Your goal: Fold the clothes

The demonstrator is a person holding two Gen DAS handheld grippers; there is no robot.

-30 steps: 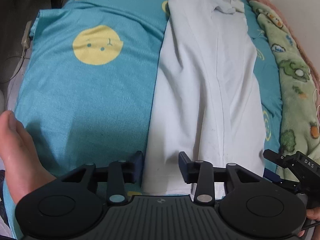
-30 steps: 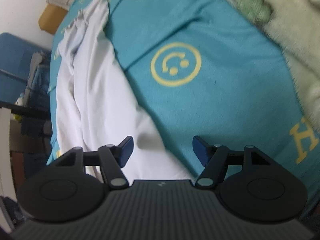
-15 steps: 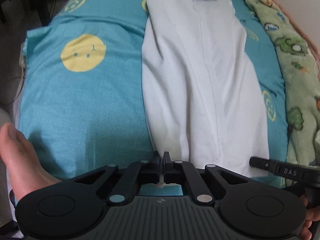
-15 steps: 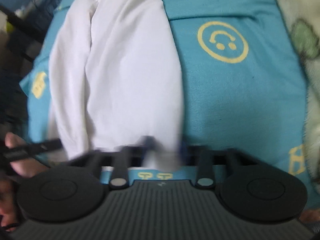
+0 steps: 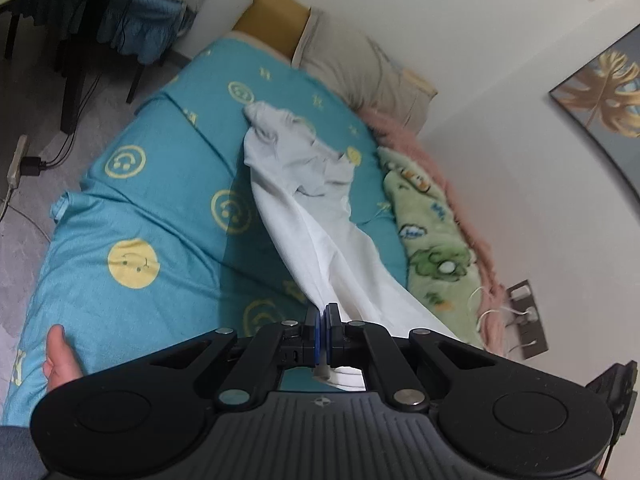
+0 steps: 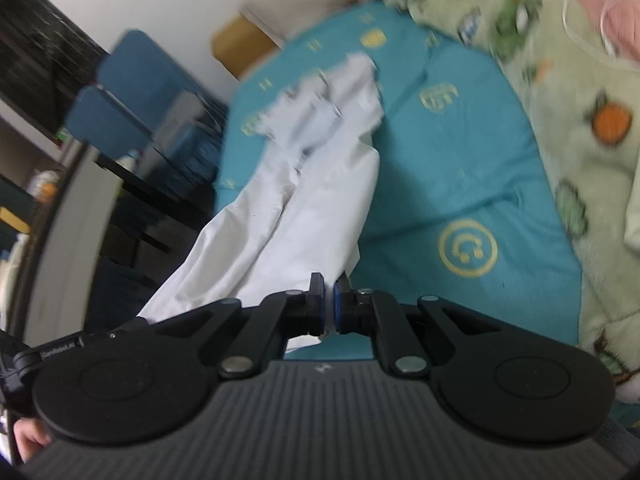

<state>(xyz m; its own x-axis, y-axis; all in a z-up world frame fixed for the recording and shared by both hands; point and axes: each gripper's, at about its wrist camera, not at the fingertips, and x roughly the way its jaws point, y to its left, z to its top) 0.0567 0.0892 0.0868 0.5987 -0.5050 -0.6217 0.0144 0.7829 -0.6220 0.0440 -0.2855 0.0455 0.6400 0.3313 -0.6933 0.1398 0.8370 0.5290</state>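
Both tools pinch the near hem of the white garment point(image 5: 320, 216): the left tool point(image 5: 322, 320) is clamped tight on one corner, the right tool point(image 6: 328, 308) on the other. The cloth hangs up off the bed point(image 5: 132, 208), its far end bunched on the teal smiley sheet. A green blanket point(image 5: 432, 248) lines the right side, a pillow point(image 5: 360, 68) lies at the far end by the white wall point(image 5: 500, 60), and a picture point(image 5: 604, 92) hangs there. Dark furniture stands far left.

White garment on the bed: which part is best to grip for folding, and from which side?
The near hem corners, from the foot of the bed. The white garment lies lengthwise, and the left gripper and right gripper each pinch one there.
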